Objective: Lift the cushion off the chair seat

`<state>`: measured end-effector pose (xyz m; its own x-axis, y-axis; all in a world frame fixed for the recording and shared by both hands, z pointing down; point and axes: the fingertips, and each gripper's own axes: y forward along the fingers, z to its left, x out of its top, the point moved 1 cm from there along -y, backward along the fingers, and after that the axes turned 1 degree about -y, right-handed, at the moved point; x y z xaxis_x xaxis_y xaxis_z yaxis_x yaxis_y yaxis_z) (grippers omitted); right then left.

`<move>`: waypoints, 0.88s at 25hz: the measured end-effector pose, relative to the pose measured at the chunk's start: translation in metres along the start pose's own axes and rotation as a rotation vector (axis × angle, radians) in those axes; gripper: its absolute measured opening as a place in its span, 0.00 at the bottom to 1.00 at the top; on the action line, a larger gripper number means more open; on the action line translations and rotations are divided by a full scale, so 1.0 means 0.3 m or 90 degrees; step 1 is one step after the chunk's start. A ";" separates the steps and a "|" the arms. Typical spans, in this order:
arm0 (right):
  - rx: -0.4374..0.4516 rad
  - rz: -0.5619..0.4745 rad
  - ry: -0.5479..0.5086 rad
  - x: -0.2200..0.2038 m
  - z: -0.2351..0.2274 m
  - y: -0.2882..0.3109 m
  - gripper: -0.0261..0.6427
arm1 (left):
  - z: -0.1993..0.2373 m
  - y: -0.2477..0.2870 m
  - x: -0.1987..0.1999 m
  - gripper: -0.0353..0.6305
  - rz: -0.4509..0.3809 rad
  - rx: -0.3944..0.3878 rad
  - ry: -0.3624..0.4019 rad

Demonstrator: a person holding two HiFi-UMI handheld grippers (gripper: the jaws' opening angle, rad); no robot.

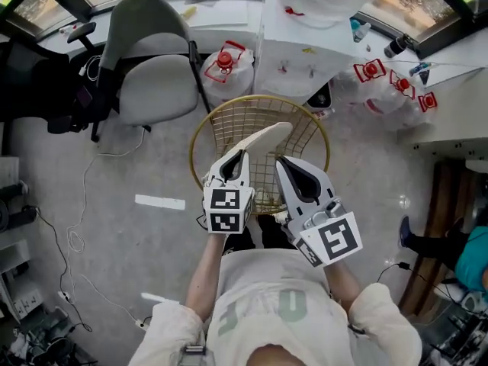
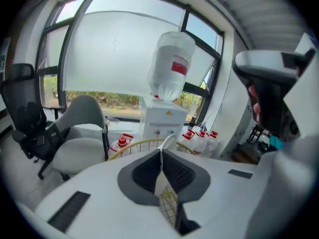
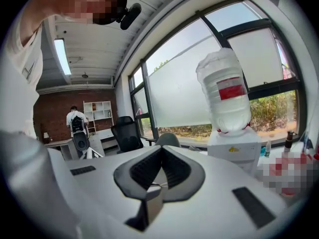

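Head view, left hand-held gripper pinching the edge of tilted cushion, held above wire chair, right hand-held gripper just beside, left gripper view, pads clamped on cushion, chair rim beyond, right gripper view, jaws pressed together, dispenser ahead.

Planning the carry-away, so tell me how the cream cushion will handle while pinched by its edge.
Probably light: the left gripper holds the cushion up by one thin edge. Fairly stiff, it seems: it stands out over the wire chair with only a slight curve, not drooping. Gripped at the edge, it may swing if moved fast.
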<state>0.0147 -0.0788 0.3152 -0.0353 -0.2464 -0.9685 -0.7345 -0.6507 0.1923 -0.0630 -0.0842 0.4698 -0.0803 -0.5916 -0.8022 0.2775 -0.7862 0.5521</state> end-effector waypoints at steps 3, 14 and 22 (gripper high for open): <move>-0.028 -0.049 -0.012 0.091 -0.024 -0.021 0.06 | -0.013 -0.100 0.181 0.09 -0.072 0.024 0.056; -0.111 -0.170 -0.055 0.293 -0.051 -0.161 0.06 | -0.077 -0.454 0.597 0.09 -0.315 0.023 0.047; -0.142 -0.196 -0.055 0.331 -0.077 -0.221 0.06 | -0.150 -0.500 0.659 0.09 -0.348 0.021 0.089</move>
<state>0.0756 -0.0767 0.2098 0.0994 0.0396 -0.9943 -0.5549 -0.8272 -0.0885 -0.0774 -0.0752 0.2183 -0.0755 -0.0689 -0.9948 0.2005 -0.9783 0.0525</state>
